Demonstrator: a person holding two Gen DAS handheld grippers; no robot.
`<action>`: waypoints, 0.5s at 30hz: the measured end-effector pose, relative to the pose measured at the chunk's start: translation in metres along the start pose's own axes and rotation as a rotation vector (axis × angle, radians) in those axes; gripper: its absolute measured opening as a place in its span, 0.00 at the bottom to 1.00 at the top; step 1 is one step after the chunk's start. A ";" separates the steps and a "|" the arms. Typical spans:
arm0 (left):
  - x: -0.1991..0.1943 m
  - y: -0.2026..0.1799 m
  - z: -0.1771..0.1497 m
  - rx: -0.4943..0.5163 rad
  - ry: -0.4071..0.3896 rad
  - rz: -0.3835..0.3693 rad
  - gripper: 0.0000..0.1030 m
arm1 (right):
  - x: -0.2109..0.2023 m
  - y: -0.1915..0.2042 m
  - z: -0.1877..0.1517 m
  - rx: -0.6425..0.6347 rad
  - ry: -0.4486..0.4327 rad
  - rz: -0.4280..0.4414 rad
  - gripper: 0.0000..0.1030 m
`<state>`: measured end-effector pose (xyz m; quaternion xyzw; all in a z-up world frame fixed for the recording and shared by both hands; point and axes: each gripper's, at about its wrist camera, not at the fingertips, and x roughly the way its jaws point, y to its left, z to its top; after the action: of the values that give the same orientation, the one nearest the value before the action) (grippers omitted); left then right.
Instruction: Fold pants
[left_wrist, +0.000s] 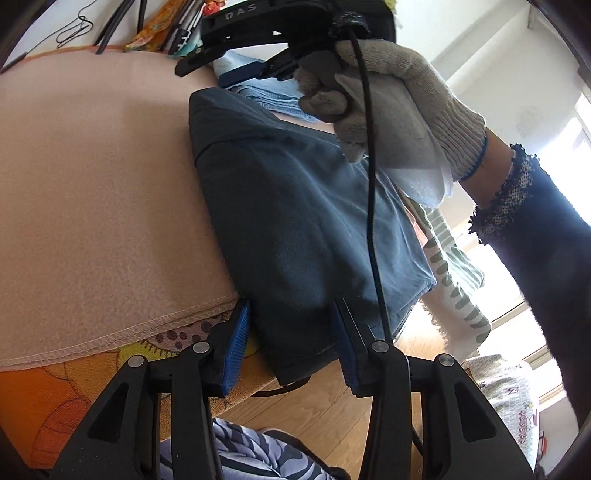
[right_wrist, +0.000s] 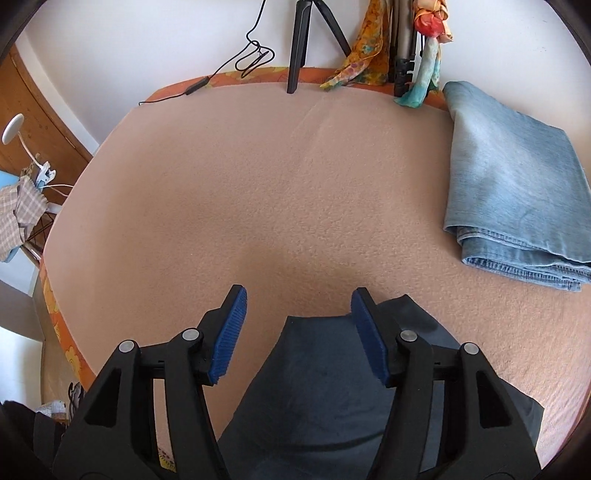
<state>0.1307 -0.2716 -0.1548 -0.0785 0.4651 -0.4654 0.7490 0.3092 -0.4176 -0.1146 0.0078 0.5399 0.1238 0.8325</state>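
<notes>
Black plastic claw (left_wrist: 291, 343) arms with silver rivets and ribbed blue pads (left_wrist: 236, 347); grey knit glove (left_wrist: 399, 99), dark lace-cuffed sleeve (left_wrist: 535, 229).

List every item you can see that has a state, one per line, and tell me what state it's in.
Dark pants: folded, flat on the blanket, near end overhanging the edge.
Light blue jeans: folded, lying at the blanket's far right.
Peach blanket: spread flat.
Left gripper: open, fingers either side of the pants' near end.
Right gripper: open, above the pants' far end.

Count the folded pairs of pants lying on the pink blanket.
2. The dark navy pants lie at the near edge, beneath both grippers; the light blue denim jeans sit folded at the far right. Others may be hidden.
</notes>
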 end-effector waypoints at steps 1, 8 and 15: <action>0.000 -0.002 -0.001 0.015 -0.008 -0.007 0.36 | 0.007 0.000 0.000 -0.009 0.018 -0.007 0.60; -0.003 0.001 -0.002 0.037 -0.028 -0.051 0.12 | 0.031 0.000 -0.012 -0.041 0.085 -0.040 0.32; -0.008 -0.012 -0.011 0.115 -0.016 -0.073 0.07 | 0.025 0.001 -0.010 -0.020 0.028 -0.081 0.02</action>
<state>0.1140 -0.2686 -0.1495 -0.0561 0.4286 -0.5175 0.7385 0.3098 -0.4129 -0.1411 -0.0244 0.5501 0.0954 0.8293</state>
